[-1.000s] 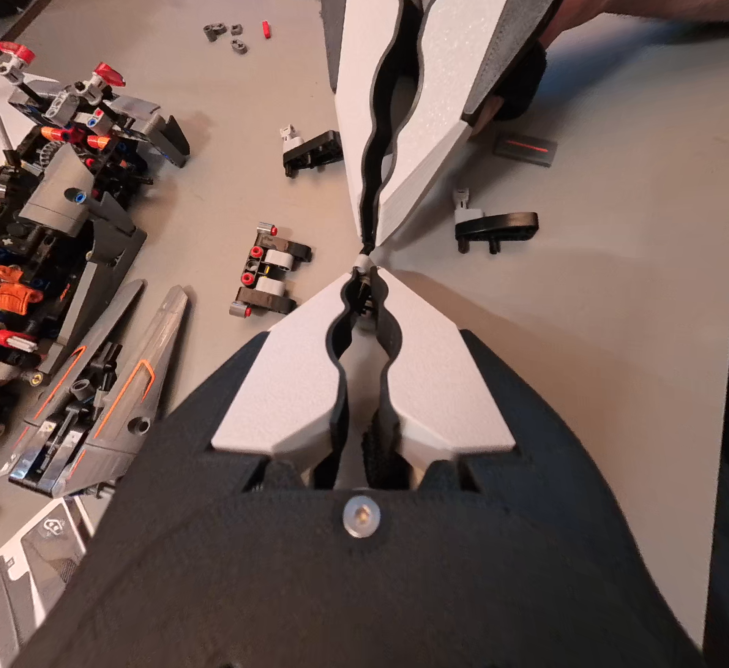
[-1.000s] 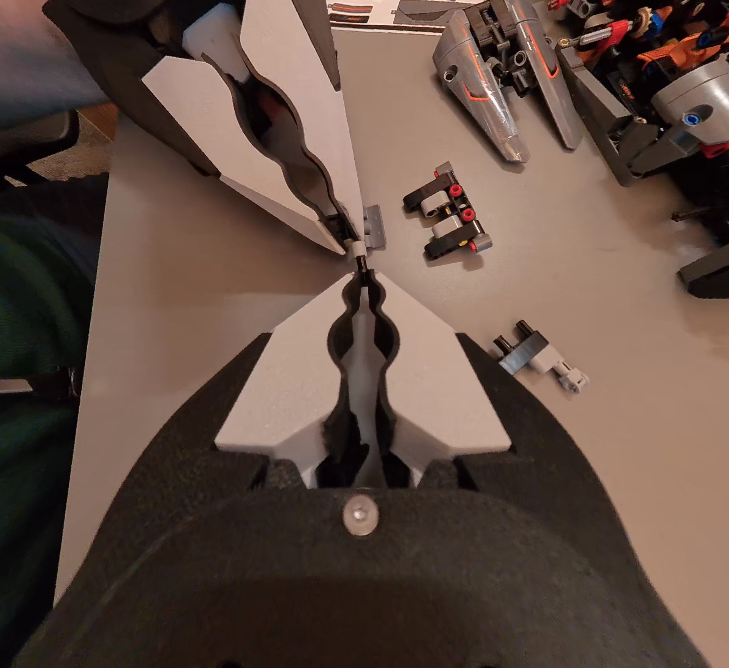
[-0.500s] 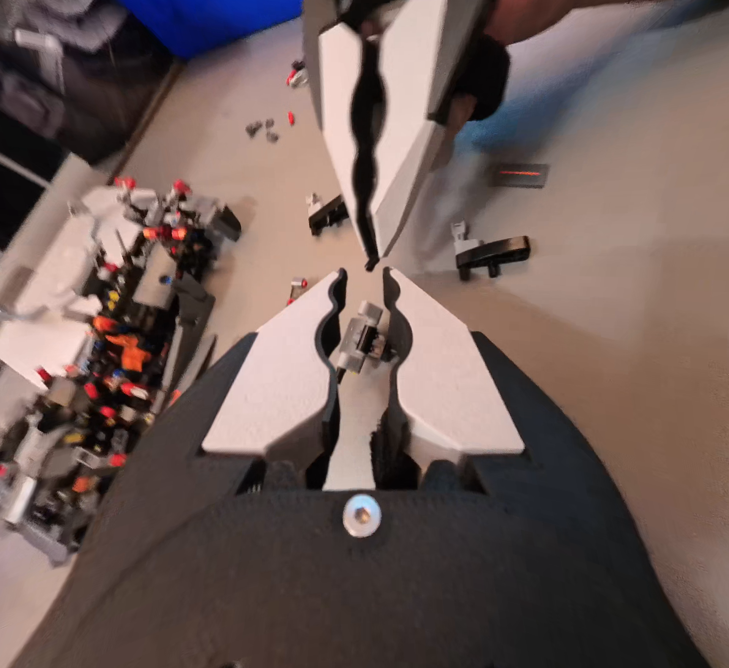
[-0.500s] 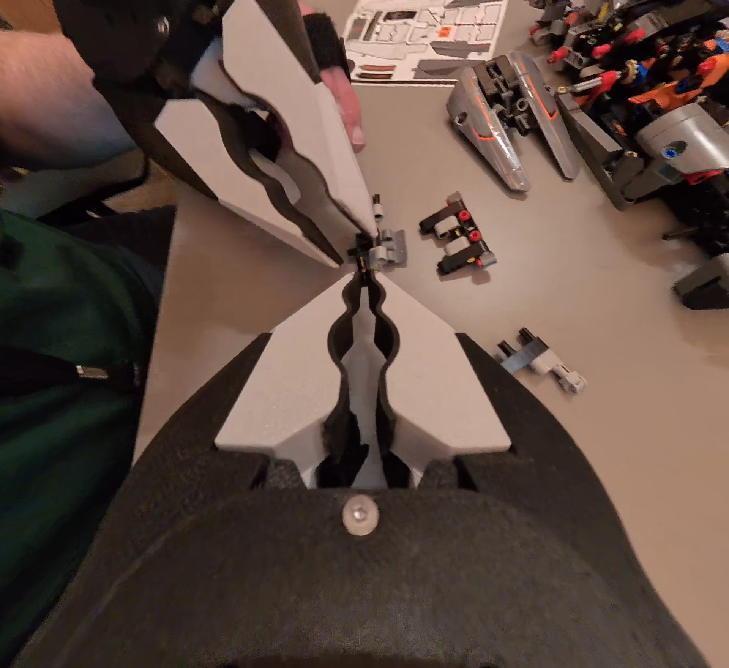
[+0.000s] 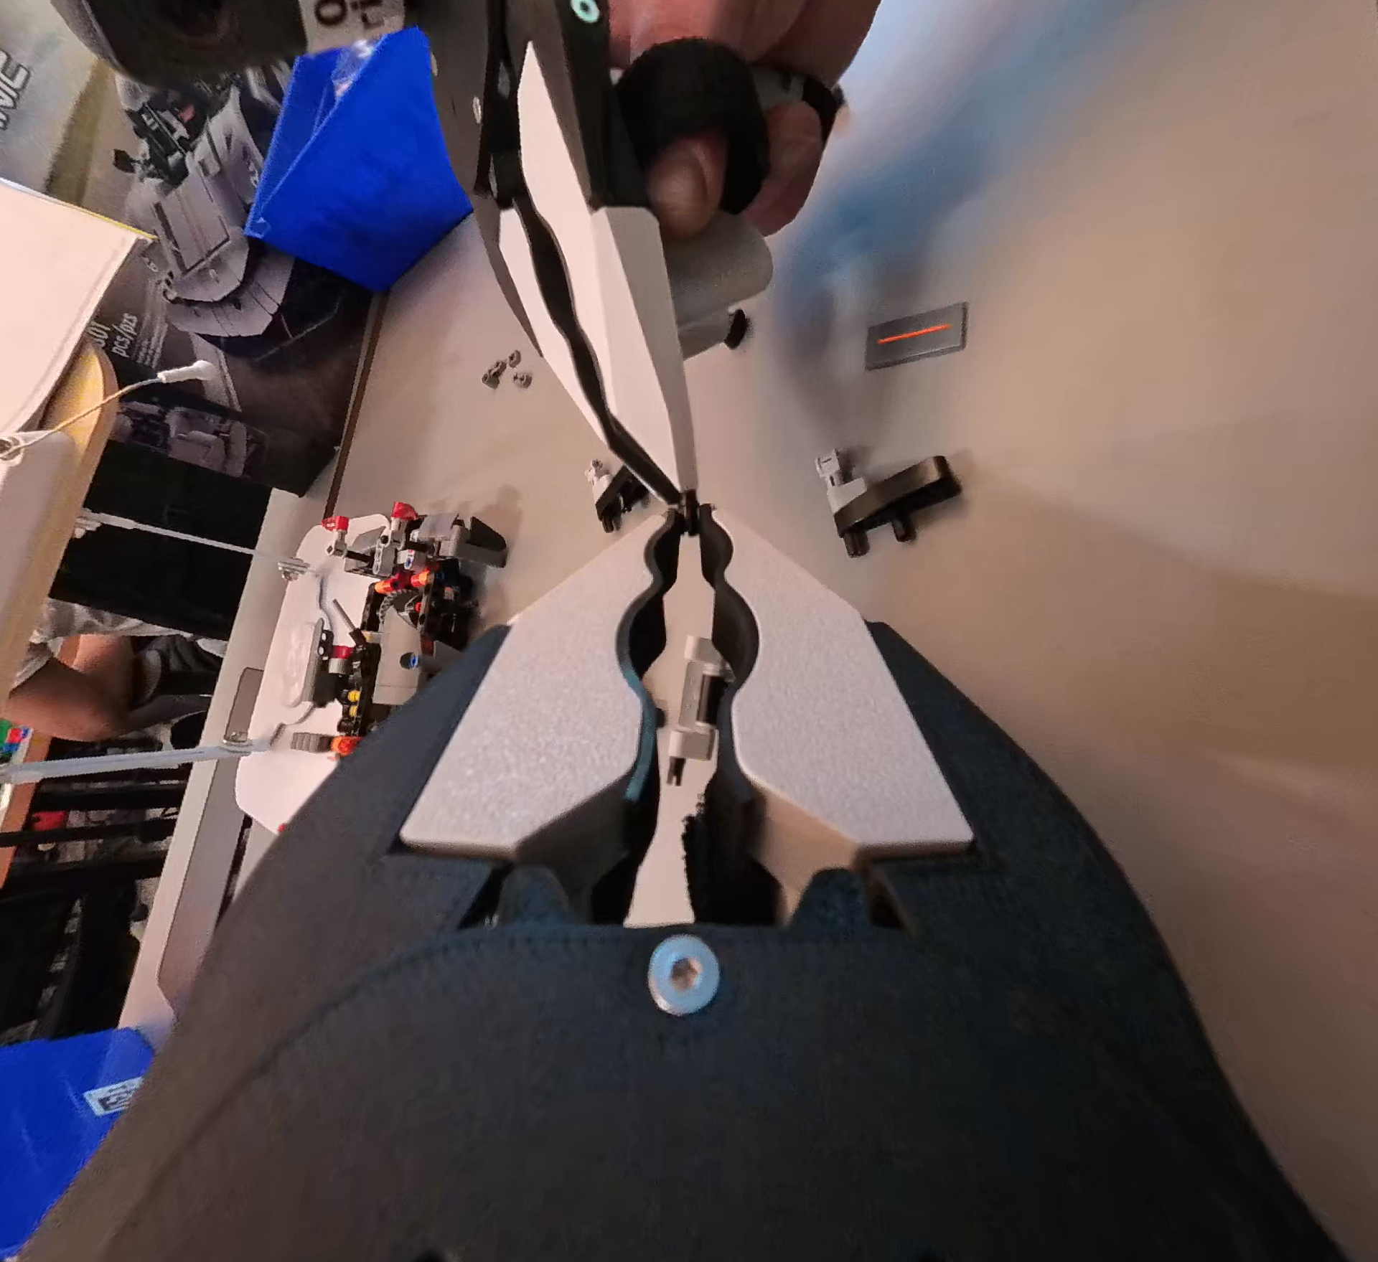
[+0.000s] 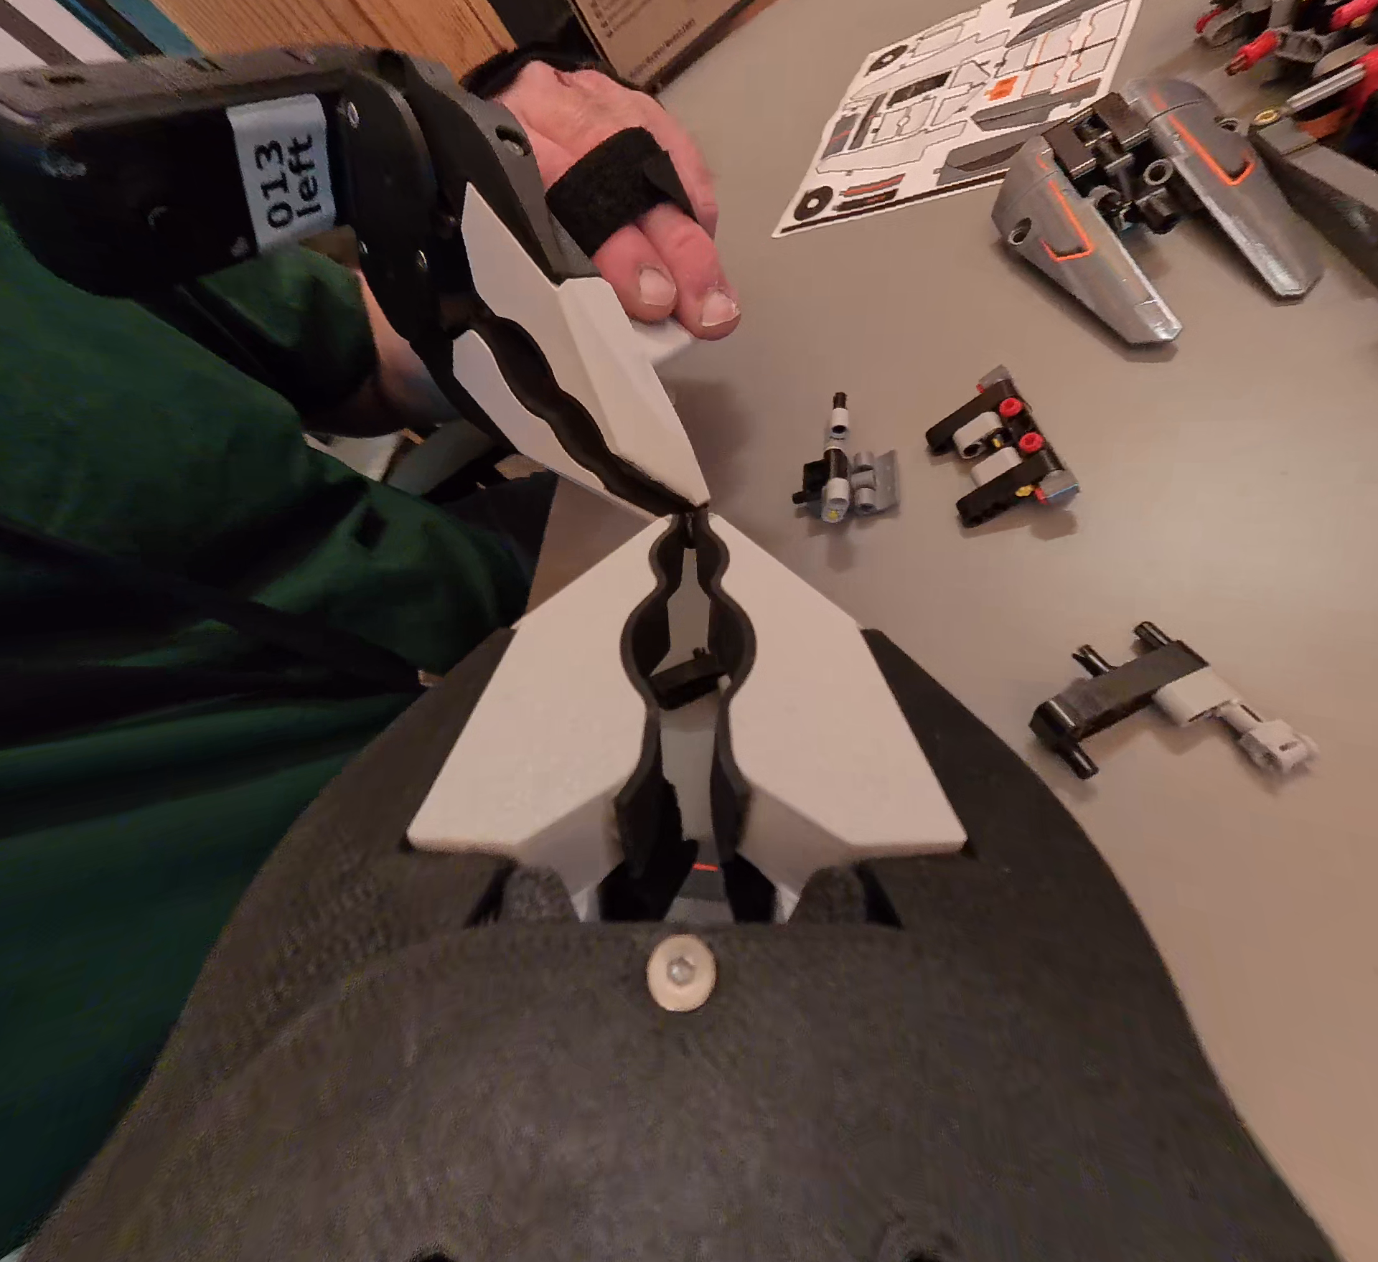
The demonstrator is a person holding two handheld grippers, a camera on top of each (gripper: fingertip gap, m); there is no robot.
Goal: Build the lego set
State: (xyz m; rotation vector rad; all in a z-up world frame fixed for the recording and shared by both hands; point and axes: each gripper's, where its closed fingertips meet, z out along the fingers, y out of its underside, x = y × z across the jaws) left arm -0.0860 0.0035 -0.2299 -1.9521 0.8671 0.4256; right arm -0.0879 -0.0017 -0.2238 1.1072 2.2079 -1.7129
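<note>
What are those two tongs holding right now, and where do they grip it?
A small black pin, pinched at one end by the tips of the right tongs; the left tongs seem to pinch its other end.

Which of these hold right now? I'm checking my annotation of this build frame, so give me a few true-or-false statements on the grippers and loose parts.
1. The left gripper and right gripper meet tip to tip. True.
2. The left gripper's jaws are wide open. False: they are closed at the tips.
3. The small grey assembly is held by a gripper. False: it lies on the table, apart from both.
4. The sticker sheet lies flat beyond the grey winged part. True.
</note>
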